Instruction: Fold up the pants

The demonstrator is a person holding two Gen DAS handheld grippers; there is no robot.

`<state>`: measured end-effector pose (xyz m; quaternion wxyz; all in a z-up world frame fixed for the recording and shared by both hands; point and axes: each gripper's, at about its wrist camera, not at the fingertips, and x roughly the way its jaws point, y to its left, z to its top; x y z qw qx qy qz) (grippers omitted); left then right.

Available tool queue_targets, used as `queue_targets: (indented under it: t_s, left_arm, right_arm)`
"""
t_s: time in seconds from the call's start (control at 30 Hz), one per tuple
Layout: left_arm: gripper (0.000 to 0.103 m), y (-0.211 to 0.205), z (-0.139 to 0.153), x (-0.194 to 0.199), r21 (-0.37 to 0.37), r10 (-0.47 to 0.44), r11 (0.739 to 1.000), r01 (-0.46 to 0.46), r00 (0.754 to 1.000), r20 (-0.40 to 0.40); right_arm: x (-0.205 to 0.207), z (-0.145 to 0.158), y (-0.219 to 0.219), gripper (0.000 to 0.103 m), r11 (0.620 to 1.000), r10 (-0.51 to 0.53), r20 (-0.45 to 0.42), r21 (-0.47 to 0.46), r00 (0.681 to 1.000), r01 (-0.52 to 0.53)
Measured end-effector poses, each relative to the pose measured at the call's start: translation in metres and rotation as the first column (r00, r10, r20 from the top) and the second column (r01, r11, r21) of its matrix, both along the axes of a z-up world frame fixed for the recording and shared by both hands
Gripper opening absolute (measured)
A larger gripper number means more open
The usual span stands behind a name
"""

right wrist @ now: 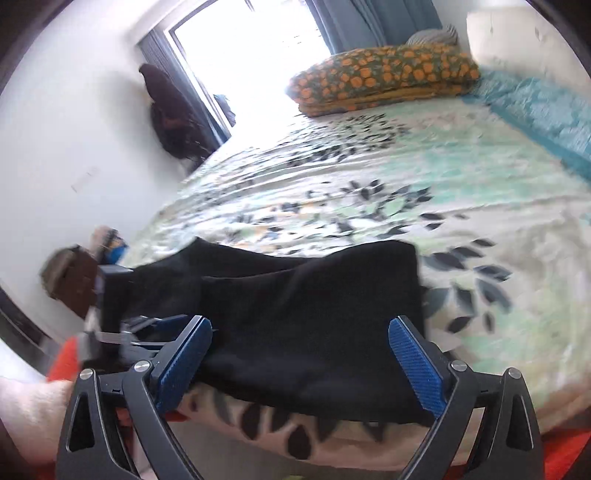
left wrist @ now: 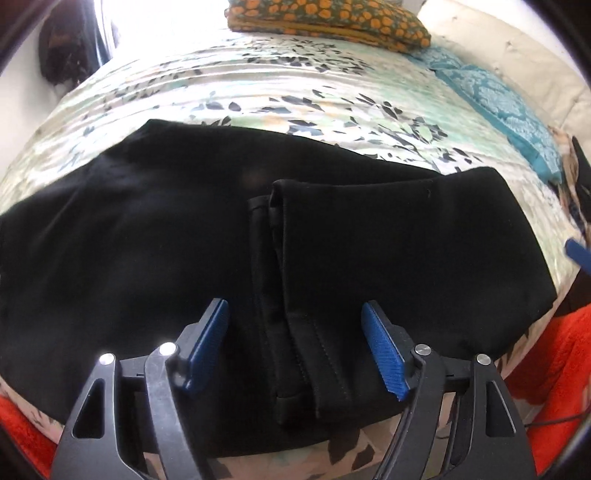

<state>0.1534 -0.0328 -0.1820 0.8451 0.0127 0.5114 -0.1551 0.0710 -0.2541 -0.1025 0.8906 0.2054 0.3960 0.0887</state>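
Observation:
Black pants [left wrist: 147, 240] lie folded across the near edge of a bed with a floral cover [left wrist: 258, 103]. The leg hems are folded back over the middle of the pants [left wrist: 303, 332]. My left gripper [left wrist: 295, 332] is open above the hems, one blue finger on each side, holding nothing. In the right wrist view the pants [right wrist: 295, 314] lie at the bed edge. My right gripper [right wrist: 299, 354] is open over their right end and empty. The left gripper [right wrist: 155, 325] shows at the left of that view.
An orange-flowered pillow [left wrist: 332, 18] lies at the head of the bed, also in the right wrist view [right wrist: 384, 77]. A teal blanket [left wrist: 498, 99] runs along the right side. Red fabric [left wrist: 546, 362] lies below the bed edge. A bright window [right wrist: 251, 48] is behind.

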Motion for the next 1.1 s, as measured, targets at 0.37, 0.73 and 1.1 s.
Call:
queue_targets:
  t_s: [0.37,0.73,1.1]
  left_arm:
    - [0.076,0.012,0.060,-0.020,-0.018,0.042,0.999,-0.040,0.978,0.205]
    - [0.071,-0.034,-0.004,0.001,0.040,-0.184,0.983,0.181,0.980,0.080]
    - [0.072,-0.030,-0.001,-0.005,0.021,-0.188,0.982,0.187,0.978,0.087]
  right_arm:
    - [0.009,-0.007,-0.008,0.085,0.989,-0.032,-0.030,0.146,0.999,0.036]
    - [0.148,-0.086,0.031,0.067,0.827,0.245,-0.387,0.561,0.889,0.017]
    - [0.123,-0.010,-0.023,0.073,0.958,-0.039,-0.230,0.267,0.972,0.101]
